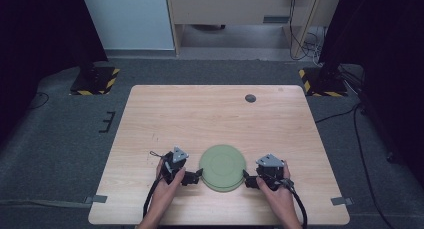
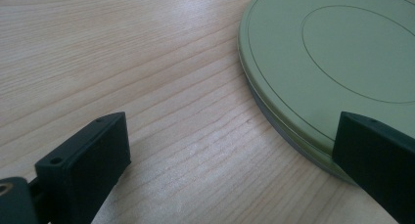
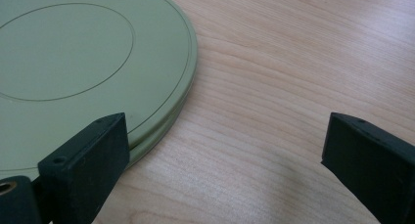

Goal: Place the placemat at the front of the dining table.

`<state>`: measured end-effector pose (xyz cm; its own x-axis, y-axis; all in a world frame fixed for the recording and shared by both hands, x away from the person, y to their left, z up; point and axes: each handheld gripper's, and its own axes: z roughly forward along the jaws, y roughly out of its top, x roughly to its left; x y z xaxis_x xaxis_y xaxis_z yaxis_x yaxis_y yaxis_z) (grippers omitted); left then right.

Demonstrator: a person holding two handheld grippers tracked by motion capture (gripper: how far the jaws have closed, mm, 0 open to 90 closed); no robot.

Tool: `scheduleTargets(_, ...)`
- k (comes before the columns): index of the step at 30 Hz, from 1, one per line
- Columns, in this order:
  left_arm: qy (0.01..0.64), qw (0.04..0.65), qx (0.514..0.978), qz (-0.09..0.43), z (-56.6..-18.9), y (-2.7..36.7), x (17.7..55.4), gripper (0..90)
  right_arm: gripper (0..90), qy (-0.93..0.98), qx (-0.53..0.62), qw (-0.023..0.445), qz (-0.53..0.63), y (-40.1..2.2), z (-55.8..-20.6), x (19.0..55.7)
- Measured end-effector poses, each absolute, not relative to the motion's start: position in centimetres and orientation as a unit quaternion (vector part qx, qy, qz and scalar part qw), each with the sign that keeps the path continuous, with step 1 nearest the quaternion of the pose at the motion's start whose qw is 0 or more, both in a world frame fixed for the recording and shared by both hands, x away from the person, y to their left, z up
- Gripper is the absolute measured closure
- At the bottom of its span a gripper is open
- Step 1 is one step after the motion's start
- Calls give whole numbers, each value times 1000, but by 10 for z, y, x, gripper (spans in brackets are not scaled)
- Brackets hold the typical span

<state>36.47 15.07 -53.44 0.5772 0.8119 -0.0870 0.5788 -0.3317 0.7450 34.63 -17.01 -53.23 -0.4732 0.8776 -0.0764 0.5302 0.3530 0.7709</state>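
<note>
- The green plate (image 1: 222, 167) lies upside down, flat on the wooden surface (image 1: 200, 114) near the person's edge, between the two grippers.
- The left gripper (image 1: 194, 177) and right gripper (image 1: 248, 180) both stand wide open, holding nothing.
- Its low rim risks slipping from the jaws; uneven closing could push it sideways.
</note>
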Motion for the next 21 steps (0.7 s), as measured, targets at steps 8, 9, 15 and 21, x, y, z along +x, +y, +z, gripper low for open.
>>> scheduleTargets(8, 441, 386, 797, 151, -535, 151, 371, 0, 35, 775, 458, 256, 352, -170, -534, 352)
scheduleTargets(9, 441, 387, 795, 153, -534, 151, 371, 0, 36, 775, 458, 256, 352, -170, -534, 352)
scheduleTargets(15, 447, 386, 791, 161, -532, 153, 365, 16, 50, 778, 451, 255, 355, -172, -530, 347)
scheduleTargets(21, 450, 387, 790, 156, -534, 151, 361, 15, 50, 780, 450, 251, 356, -171, -531, 346)
